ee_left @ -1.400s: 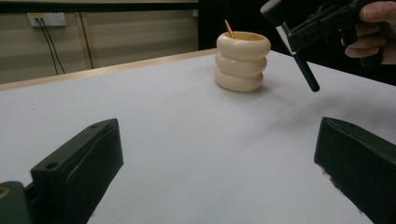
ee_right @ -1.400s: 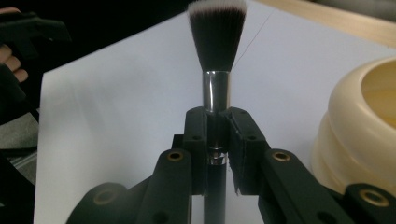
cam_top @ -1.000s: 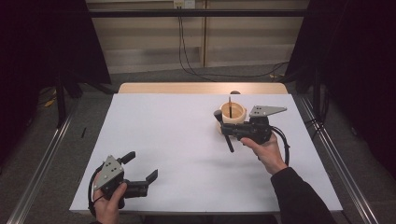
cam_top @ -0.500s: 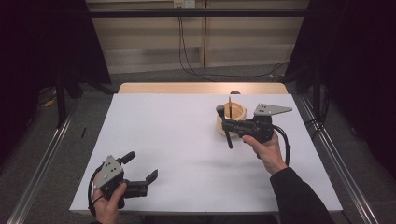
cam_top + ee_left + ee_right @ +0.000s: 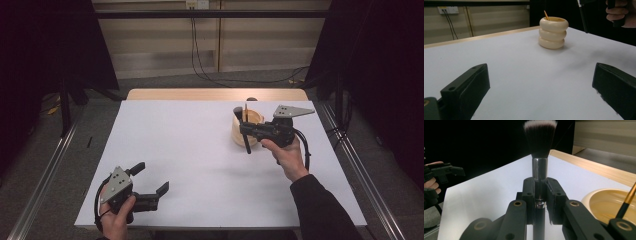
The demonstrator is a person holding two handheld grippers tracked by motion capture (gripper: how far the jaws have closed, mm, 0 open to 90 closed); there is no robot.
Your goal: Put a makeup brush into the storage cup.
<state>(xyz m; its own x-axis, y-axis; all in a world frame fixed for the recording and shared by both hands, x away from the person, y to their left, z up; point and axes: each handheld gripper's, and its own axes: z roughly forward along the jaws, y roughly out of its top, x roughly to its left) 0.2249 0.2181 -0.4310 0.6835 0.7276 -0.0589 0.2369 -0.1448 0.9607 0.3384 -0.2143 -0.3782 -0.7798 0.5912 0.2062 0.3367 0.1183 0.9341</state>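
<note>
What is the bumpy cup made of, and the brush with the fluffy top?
The cup looks like pale wood or maybe smooth plastic: cream, matte, shaped as three stacked rings, with a yellowish inside in the right gripper view. The brush, clamped in the right gripper, has soft dark bristles with white tips, a shiny silver collar that looks like metal, and a black handle, probably plastic or painted wood.
</note>
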